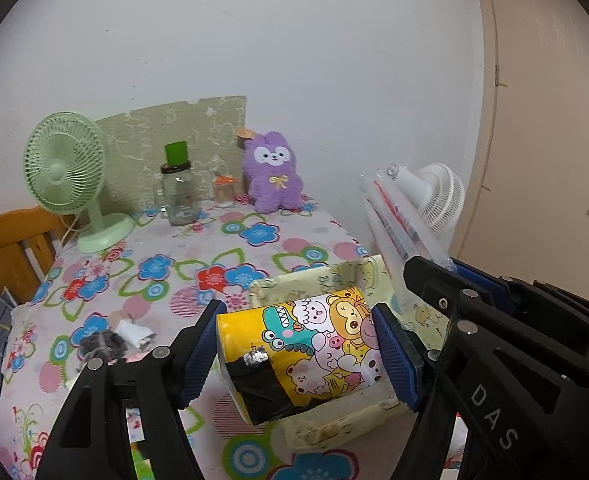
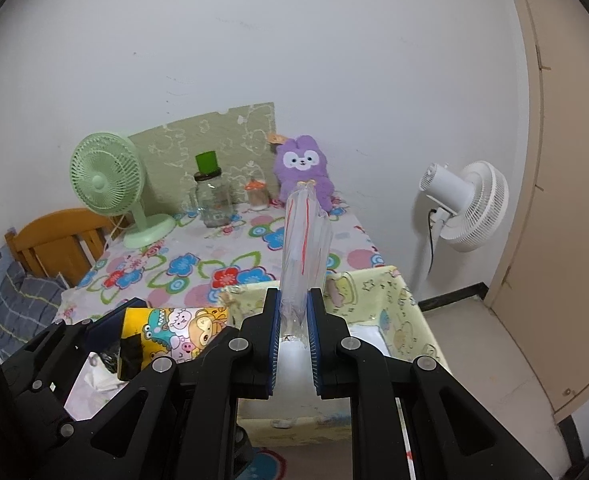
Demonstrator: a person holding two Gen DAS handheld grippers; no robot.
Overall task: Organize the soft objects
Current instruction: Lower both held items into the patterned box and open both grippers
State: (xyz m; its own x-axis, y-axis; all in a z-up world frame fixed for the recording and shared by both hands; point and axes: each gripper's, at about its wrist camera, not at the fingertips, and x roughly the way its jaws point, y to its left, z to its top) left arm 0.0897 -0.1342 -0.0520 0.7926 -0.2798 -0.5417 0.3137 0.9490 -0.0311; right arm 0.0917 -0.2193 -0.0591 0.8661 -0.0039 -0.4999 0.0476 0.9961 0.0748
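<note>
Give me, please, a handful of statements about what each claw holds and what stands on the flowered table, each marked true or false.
1. The left claw grips a yellow cartoon-printed pack. True.
2. The right claw is empty. False: it is shut on a clear plastic bag that stands upright from it.
3. The purple plush sits at the far end of the table, against the wall. True.
4. The green desk fan lies tipped over. False: it stands upright on its base.
5. The green-capped glass jar stands between fan and plush. True.
</note>
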